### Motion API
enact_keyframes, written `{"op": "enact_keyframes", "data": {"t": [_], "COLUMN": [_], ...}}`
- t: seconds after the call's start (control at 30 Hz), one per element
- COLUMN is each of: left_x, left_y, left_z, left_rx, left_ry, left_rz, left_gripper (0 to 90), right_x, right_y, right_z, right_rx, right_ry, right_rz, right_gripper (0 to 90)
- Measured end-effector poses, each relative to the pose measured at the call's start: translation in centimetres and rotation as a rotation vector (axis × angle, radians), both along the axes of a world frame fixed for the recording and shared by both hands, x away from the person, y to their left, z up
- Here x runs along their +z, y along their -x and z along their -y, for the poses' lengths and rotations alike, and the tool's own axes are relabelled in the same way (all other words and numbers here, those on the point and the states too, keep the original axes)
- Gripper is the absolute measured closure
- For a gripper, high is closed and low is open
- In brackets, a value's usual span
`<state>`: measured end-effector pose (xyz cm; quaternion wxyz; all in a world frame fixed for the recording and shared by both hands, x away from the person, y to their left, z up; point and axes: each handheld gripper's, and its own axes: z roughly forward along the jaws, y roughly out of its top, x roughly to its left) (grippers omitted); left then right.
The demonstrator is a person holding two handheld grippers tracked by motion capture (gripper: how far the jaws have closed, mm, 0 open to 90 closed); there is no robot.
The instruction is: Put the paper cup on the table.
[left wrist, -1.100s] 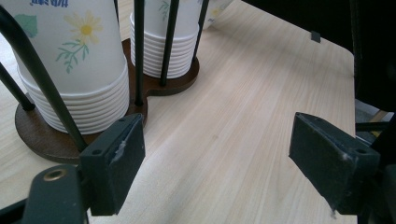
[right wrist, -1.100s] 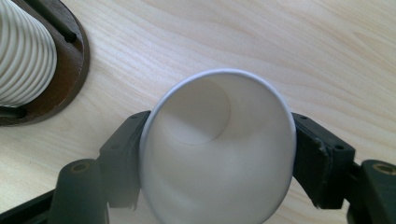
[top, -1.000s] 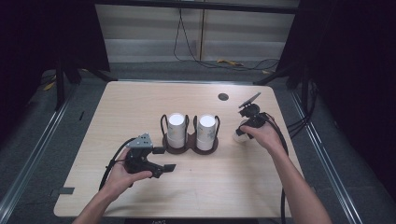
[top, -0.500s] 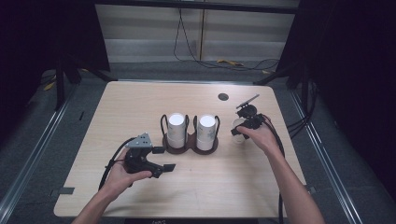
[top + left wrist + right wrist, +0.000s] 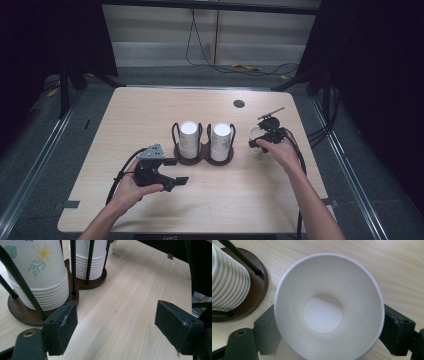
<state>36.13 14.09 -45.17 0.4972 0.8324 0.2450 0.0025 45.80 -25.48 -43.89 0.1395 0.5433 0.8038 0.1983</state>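
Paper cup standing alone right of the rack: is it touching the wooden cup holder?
Apart. The right gripper view shows a strip of bare table between the paper cup rim and the cup holder base. The high view shows the same gap.

Two stacks of flowered paper cups [image 5: 189, 135] are standing upside down in a dark wooden holder [image 5: 202, 157] with black wire loops at mid-bench [image 5: 150, 110], while cables [image 5: 200, 45] are trailing across the grey floor [image 5: 60, 150] beyond.
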Motion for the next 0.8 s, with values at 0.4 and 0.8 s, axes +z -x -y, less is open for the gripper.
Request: {"op": "enact_keyframes", "data": {"t": [0.4, 0.8], "left_x": [-0.1, -0.9], "left_y": [-0.2, 0.0], "left_z": [-0.4, -2.4], "left_rx": [0.049, 0.105], "left_ry": [-0.018, -0.053], "left_rz": [0.006, -0.003], "left_gripper": [19.2, 19.2], "right_x": [-0.9, 0.1], "right_y": [2.4, 6.8], "right_z": [1.0, 2.2], "right_rx": [-0.045, -0.063], "right_ry": [-0.031, -0.093], "right_rz": [0.047, 0.158], "right_gripper": [17.2, 17.9]}}
